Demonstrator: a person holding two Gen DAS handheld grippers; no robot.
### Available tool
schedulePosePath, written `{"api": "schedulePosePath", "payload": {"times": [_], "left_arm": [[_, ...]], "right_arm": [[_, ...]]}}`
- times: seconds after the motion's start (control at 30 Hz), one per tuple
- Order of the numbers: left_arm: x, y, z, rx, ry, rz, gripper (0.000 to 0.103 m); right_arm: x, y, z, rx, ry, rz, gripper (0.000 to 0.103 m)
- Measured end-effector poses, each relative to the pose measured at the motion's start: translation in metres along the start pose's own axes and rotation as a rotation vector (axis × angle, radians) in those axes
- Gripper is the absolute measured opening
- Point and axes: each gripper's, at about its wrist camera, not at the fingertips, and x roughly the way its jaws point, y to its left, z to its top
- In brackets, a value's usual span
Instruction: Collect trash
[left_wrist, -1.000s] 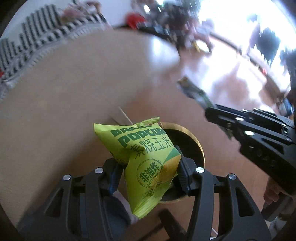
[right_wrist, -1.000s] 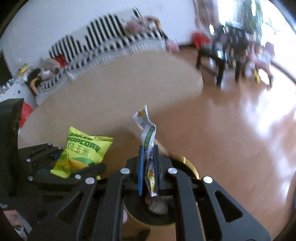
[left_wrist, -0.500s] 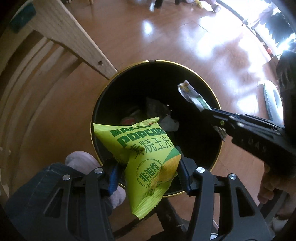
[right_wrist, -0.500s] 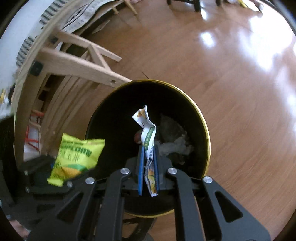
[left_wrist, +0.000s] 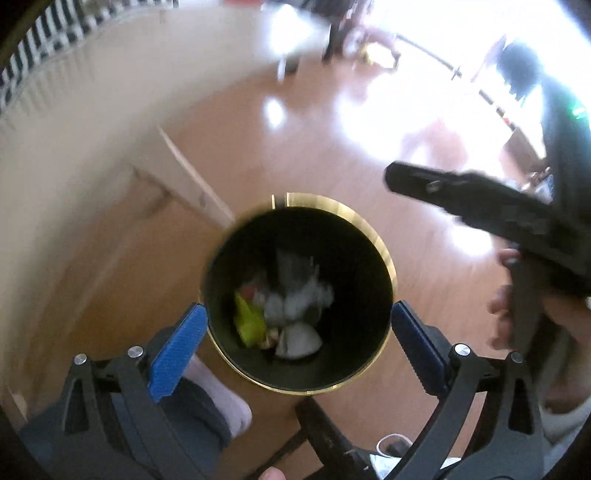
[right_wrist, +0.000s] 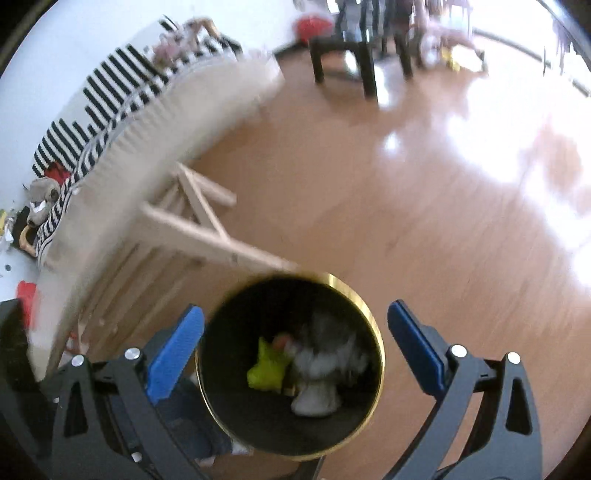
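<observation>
A black trash bin with a gold rim (left_wrist: 334, 204) stands on the wooden floor below both grippers; it also shows in the right wrist view (right_wrist: 364, 306). The yellow-green popcorn bag (left_wrist: 248, 322) lies at the bottom among crumpled white trash (left_wrist: 299, 338); it also shows in the right wrist view (right_wrist: 267, 367). My left gripper (left_wrist: 297, 338) is open and empty above the bin. My right gripper (right_wrist: 293, 345) is open and empty above the bin; its side shows in the left wrist view (left_wrist: 480, 206). The small wrapper is not distinguishable.
A light wooden table frame (right_wrist: 207, 229) stands left of the bin, with the table top (right_wrist: 155, 147) above it. A striped sofa (right_wrist: 103, 92) is at the back left, dark chairs (right_wrist: 347, 55) at the back. A socked foot (left_wrist: 221, 391) is beside the bin.
Both grippers have opened. The popcorn bag and the small wrapper left the grippers; the bag now lies in the bin. Both cameras have risen and tilted away from the bin.
</observation>
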Motion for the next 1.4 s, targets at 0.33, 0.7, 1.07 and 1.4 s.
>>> {"api": "schedulePosePath", "payload": {"times": [0.33, 0.7, 1.07, 1.4], "left_arm": [[-0.191, 0.156, 0.023, -0.180, -0.428, 0.318, 0.097], [-0.223, 0.357, -0.058, -0.523, -0.392, 0.694, 0.097], [-0.207, 0.417, -0.090, -0.654, -0.362, 0.617, 0.097], [-0.201, 0.423, -0.092, -0.706, -0.367, 0.592, 0.097]], "right_arm": [[-0.012, 0.205, 0.072, -0.241, -0.160, 0.137, 0.096], [0.098, 0.466, 0.018, -0.550, -0.032, 0.283, 0.096], [0.118, 0.495, -0.012, -0.660, -0.013, 0.229, 0.096], [0.122, 0.481, -0.013, -0.653, 0.010, 0.230, 0.096]]}}
